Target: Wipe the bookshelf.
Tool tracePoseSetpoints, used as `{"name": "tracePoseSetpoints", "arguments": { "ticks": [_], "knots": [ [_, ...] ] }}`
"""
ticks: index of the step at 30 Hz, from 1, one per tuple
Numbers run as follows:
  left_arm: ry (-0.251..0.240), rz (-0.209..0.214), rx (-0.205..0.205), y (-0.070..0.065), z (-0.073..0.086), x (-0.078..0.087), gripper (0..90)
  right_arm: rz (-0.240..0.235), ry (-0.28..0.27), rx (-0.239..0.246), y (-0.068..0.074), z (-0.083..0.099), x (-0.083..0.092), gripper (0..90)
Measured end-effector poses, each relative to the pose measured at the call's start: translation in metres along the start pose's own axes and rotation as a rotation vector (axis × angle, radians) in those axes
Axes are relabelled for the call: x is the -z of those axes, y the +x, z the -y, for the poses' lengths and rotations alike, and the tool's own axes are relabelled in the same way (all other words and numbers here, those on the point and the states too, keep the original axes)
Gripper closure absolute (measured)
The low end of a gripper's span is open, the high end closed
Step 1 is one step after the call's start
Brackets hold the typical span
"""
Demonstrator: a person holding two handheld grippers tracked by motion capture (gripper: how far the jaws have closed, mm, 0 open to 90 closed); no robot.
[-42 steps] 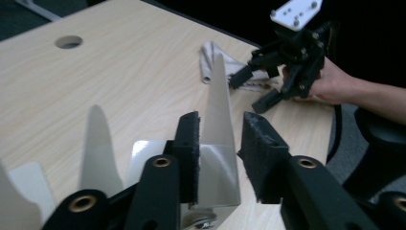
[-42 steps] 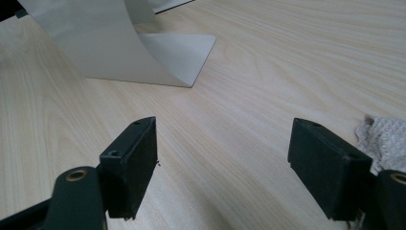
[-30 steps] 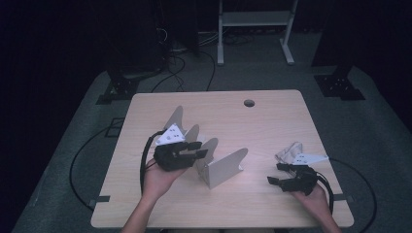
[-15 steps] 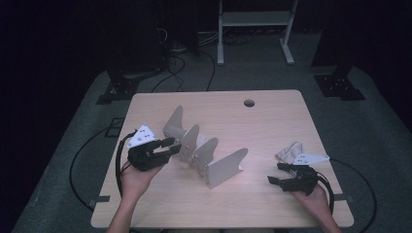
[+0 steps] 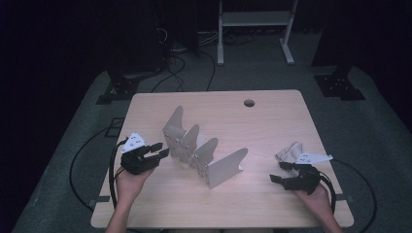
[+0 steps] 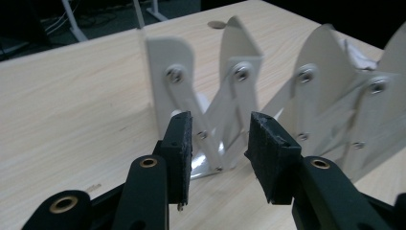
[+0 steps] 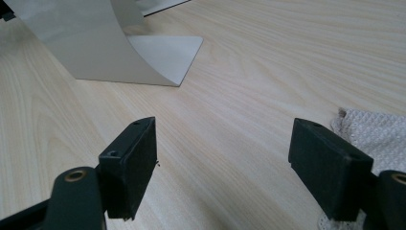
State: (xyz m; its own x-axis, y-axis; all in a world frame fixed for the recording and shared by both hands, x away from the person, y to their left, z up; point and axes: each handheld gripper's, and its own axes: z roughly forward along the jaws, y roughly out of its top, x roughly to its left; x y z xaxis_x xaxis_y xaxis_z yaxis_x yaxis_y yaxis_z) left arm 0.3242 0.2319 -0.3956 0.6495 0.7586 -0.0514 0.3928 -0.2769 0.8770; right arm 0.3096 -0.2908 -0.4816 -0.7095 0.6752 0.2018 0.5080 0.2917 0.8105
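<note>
A white metal accordion rack (image 5: 204,155) with several upright fins stands stretched out across the middle of the wooden table (image 5: 272,121). My left gripper (image 5: 164,149) is held just left of the rack, open, its jaws pointing at the riveted fins (image 6: 239,86) with nothing between them (image 6: 220,139). My right gripper (image 5: 276,172) rests near the table's right front, wide open and empty (image 7: 225,158), pointing toward the rack's end plate (image 7: 86,38). A crumpled white cloth (image 5: 291,151) lies just behind it, and in the right gripper view the cloth (image 7: 368,129) touches the right jaw.
A round cable hole (image 5: 249,103) sits near the table's far edge. Black cables (image 5: 77,165) trail over the grey floor mat on both sides. A white metal stand (image 5: 252,19) is on the floor behind the table.
My left gripper has drawn back to the left, away from the rack's fins, and now sits near the table's left edge. The right gripper and the rack have stayed put.
</note>
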Motion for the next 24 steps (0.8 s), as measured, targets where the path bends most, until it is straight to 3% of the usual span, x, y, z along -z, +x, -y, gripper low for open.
{"name": "tracePoseSetpoints", "arguments": {
  "ticks": [8, 24],
  "knots": [
    [0.010, -0.037, 0.027, 0.014, 0.013, -0.017, 59.3, 0.011, -0.002, 0.008, 0.000, 0.000, 0.003, 24.6],
    [0.030, -0.075, 0.042, 0.026, 0.016, -0.037, 60.2, 0.036, -0.021, 0.006, -0.003, 0.000, 0.009, 24.6]
  ]
}}
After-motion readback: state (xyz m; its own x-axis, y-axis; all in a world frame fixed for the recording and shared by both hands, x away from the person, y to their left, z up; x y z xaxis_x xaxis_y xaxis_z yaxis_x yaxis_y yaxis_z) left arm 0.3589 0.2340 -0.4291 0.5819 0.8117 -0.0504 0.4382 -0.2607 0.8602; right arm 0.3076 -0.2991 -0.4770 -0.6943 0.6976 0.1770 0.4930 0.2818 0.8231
